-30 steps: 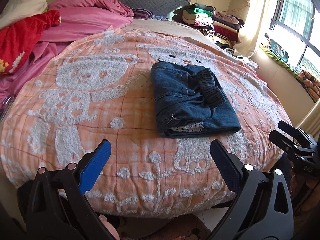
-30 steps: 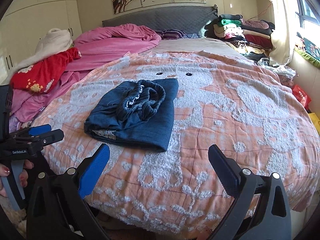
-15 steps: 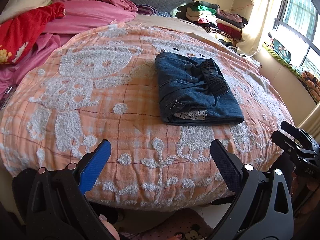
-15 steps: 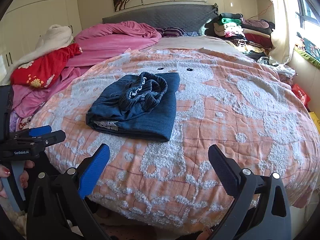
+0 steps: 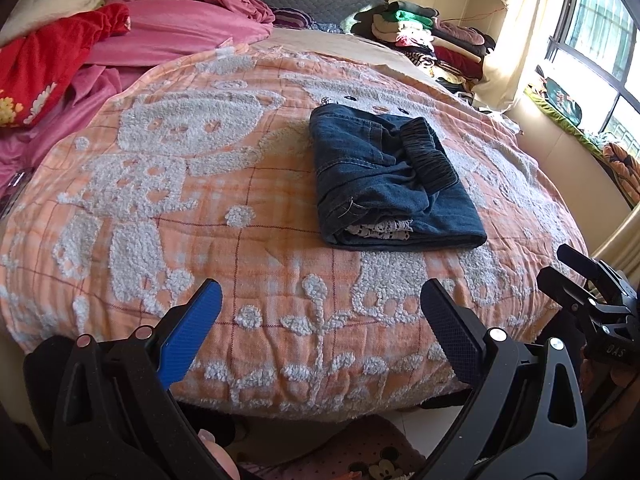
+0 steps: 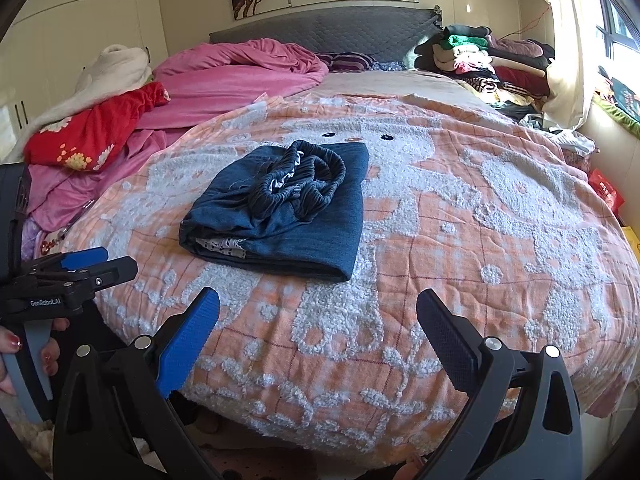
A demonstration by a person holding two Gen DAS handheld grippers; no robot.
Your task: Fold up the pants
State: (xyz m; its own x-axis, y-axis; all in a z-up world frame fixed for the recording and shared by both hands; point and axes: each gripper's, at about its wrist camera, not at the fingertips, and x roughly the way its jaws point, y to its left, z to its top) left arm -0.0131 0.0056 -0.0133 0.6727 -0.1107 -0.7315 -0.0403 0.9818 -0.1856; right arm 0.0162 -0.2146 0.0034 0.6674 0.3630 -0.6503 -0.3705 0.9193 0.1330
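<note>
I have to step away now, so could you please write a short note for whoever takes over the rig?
Left gripper: jaws open, empty, held off the near edge of the bed.
Right gripper: jaws open, empty, also off the near edge.
Jeans: folded into a compact bundle on the orange blanket, waistband bunched on top, nothing touching them.
Done: the folding looks finished.
Left: perhaps tidy the waistband or move the bundle; otherwise nothing obvious.
</note>
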